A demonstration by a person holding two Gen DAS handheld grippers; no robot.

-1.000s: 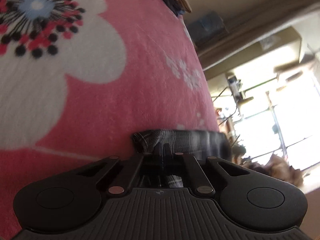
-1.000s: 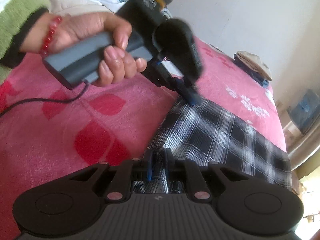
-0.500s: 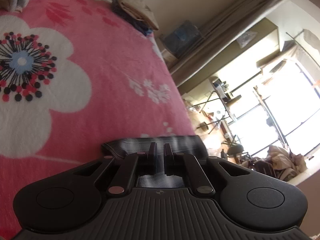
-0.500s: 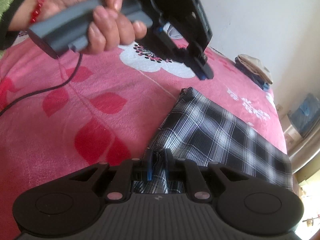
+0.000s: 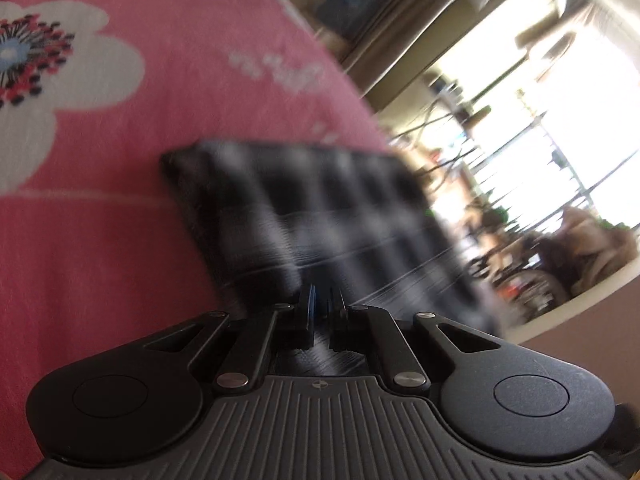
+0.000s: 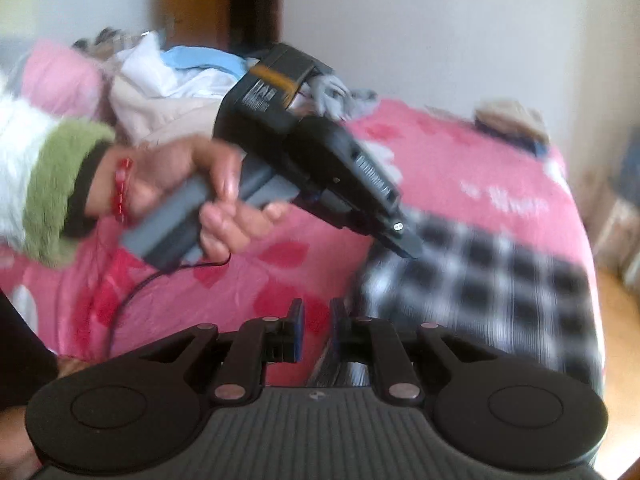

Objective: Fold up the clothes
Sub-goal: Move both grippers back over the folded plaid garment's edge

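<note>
A black-and-white plaid garment (image 6: 500, 280) lies flat on the pink flowered bedspread (image 6: 460, 160), at the right near the bed's edge. My right gripper (image 6: 317, 320) hovers off its near left corner. Its jaws stand a narrow gap apart, with only pink bedspread showing between them. A hand (image 6: 192, 184) holds my left gripper (image 6: 410, 248), whose shut tips sit over the garment's far left edge; whether they touch it I cannot tell. In the left wrist view the left gripper (image 5: 322, 312) points across the blurred plaid garment (image 5: 320, 208), and nothing shows between its jaws.
A heap of loose clothes (image 6: 160, 92) lies at the head of the bed. A small folded stack (image 6: 508, 120) sits at the far right corner. A thin cable (image 6: 132, 292) trails from the left handle. The floor and a bright window (image 5: 540, 152) lie beyond the bed's edge.
My right gripper has risen and come off the garment's near corner, which it stood on before. My left gripper lifted clear, then swung back across to the far edge. Both views have rolled.
</note>
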